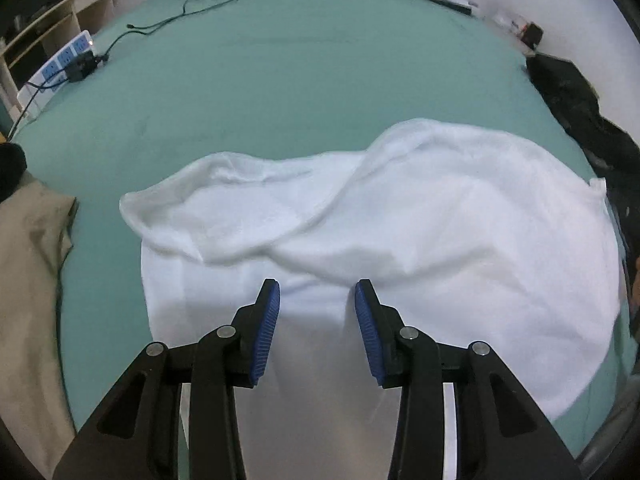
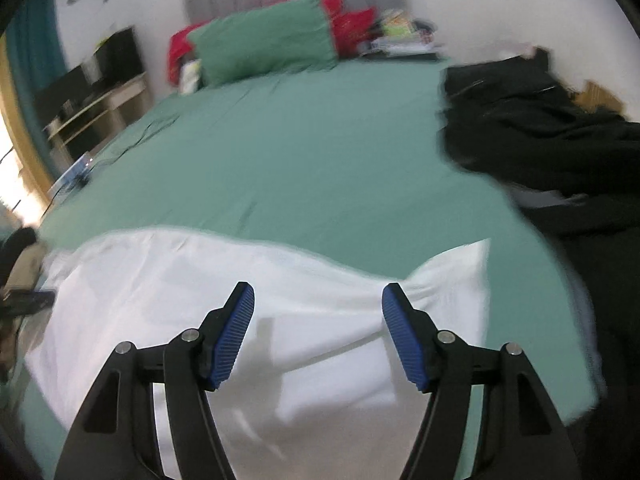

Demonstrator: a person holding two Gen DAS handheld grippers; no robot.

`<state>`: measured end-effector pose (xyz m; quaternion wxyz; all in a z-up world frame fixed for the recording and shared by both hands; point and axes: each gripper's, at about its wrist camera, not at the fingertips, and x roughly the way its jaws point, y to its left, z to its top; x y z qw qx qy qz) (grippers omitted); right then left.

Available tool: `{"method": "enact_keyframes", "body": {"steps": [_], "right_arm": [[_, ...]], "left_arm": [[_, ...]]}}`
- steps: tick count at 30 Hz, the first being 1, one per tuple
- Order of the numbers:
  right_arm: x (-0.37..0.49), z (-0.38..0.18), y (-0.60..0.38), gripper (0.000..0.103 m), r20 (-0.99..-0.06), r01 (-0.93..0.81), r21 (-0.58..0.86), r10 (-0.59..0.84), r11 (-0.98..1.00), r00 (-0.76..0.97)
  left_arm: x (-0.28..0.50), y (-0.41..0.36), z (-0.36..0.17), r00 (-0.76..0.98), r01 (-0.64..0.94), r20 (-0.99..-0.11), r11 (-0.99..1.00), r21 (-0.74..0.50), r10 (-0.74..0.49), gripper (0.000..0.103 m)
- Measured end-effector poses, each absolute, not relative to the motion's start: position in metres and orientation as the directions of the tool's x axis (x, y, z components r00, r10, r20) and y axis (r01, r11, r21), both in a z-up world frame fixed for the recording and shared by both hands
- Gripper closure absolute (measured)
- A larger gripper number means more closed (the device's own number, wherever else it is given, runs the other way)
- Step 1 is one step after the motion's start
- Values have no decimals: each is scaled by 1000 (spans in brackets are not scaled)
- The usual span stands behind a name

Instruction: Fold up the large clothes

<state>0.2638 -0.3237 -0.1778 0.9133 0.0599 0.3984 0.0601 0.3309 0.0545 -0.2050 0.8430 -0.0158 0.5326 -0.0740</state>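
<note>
A large white garment (image 1: 420, 220) lies rumpled on the green bed sheet (image 1: 280, 80), one part folded over toward the left. My left gripper (image 1: 317, 292) hangs just above its near middle, blue pads apart, nothing between them. In the right wrist view the same white garment (image 2: 224, 280) spreads across the near part of the bed, a corner sticking up at the right. My right gripper (image 2: 318, 296) stands open wide above it, with only cloth lying below the gap.
A black garment (image 2: 540, 140) is heaped on the right side of the bed. A beige cloth (image 1: 28, 280) lies at the left edge. A power strip (image 1: 66, 62) with a black cable (image 1: 180, 12) sits far left. Green pillow (image 2: 264, 44) and clutter line the headboard.
</note>
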Motion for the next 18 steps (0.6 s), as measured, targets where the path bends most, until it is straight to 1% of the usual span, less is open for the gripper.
{"method": "enact_keyframes", "body": {"steps": [2,7,9,10,11,12,14,16,18], "right_arm": [[275,-191,-315,36,-765,-94,186,204,978,611],[304,-215,-321,36,-820,-34,204,190,978,540],[311,-216,-322,36,-824,-30,172,160,985,544],[314,-215,-320,36,-827,-38,147,144,988,543],[317,-214,-319,36,-830,-43,117,121,992,545],[318,-211,-319,36,-829,-42,93,100,995,550],[323,-200,-322,36,-814,-37,28,45,999,579],[323,-186,-333,36,-778,-10,-29,-16,1000,628],[322,-176,-354,36,-765,38,-3,-27,999,643]], "left_arm": [[343,58,-203,424,81,-896,991,-105,-130,61],[371,75,-207,447,49,-890,996,-73,-87,61],[380,73,-208,465,54,-883,998,-41,-61,61],[382,74,-208,472,55,-881,998,-10,-35,61],[383,78,-209,483,42,-875,998,43,17,61],[382,80,-210,493,32,-869,997,63,39,58],[381,86,-209,503,21,-863,997,74,54,57],[377,93,-208,511,-1,-855,995,98,85,57],[378,101,-205,513,-36,-850,993,115,117,57]]}}
